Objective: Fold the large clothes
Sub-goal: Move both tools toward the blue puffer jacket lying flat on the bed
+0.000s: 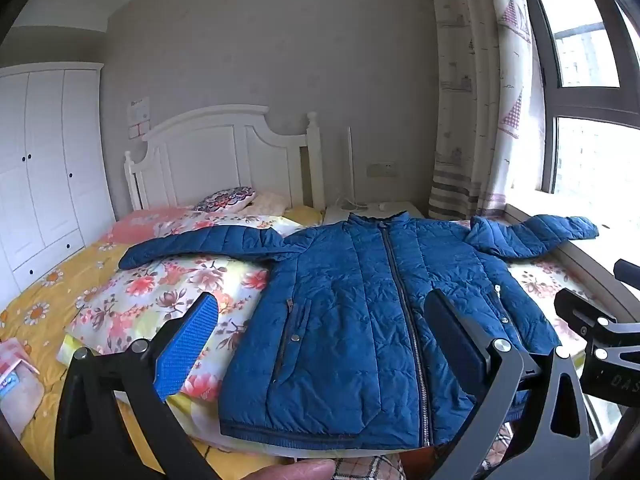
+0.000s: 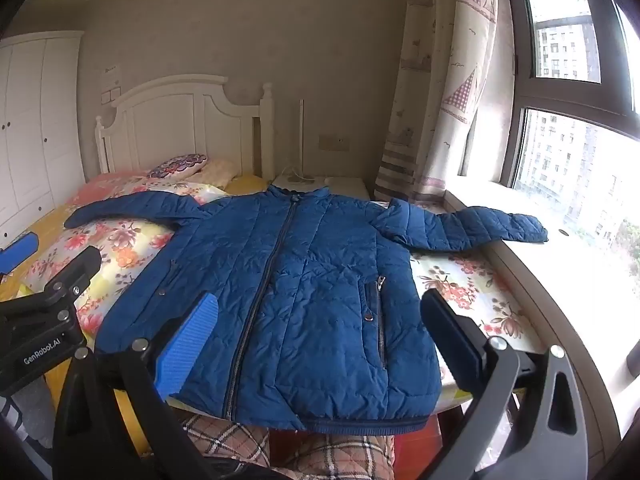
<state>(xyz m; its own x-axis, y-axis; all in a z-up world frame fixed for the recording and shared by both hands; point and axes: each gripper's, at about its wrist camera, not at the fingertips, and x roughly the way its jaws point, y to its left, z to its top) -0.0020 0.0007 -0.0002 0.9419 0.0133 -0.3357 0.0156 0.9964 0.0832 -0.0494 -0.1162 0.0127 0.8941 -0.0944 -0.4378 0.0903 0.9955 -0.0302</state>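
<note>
Jacket [image 1: 360, 312], blue and quilted, lies flat and zipped across frame centre on the bed [image 1: 72, 280], likely soft, light and slippery, best taken at a sleeve cuff; left gripper [image 1: 320, 344] and right gripper [image 2: 320, 344] hover with jaws apart, empty.

"GenRobot.AI" stands in white letters on the black body of the left gripper [image 2: 42, 300], seen at the left of the right wrist view. In the left wrist view, the right gripper [image 1: 600, 332] at the far right shows only the letters "DAS"
</note>
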